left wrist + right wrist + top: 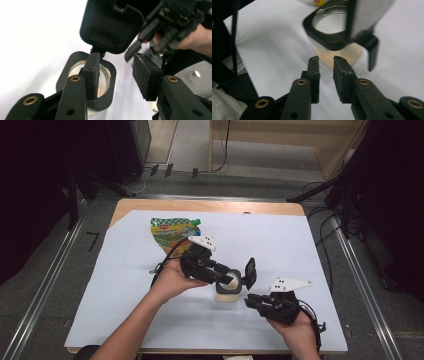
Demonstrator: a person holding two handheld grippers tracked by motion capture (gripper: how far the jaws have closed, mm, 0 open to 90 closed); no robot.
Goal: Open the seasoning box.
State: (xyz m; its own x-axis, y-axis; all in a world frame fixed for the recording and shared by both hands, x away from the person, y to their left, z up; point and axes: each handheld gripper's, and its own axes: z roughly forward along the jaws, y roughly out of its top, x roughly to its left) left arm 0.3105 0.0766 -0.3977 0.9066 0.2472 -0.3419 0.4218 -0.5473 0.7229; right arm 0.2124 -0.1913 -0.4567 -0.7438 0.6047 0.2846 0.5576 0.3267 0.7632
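High view, left to right across the white-covered worktop: green pouch lying flat toward the far left corner; left gripper, jaws apart, slanting down onto the jar near the middle, closer to the front edge; black flip lid standing open at the jar's right; right gripper just beside the jar, toward the front right corner, jaws parted by a narrow gap and clamped on nothing.

Left gripper view, closer in than the view from above: left gripper with one pad at the jar's mouth, the other well outside the black collar, no squeeze visible; lid upright behind.

Right gripper view: right gripper empty, aimed low at the jar, pale contents near the base.

Judged best done by steadying the jar at its collar, pads closing squarely, clear of the hinge, without tipping it or knocking the lid shut.
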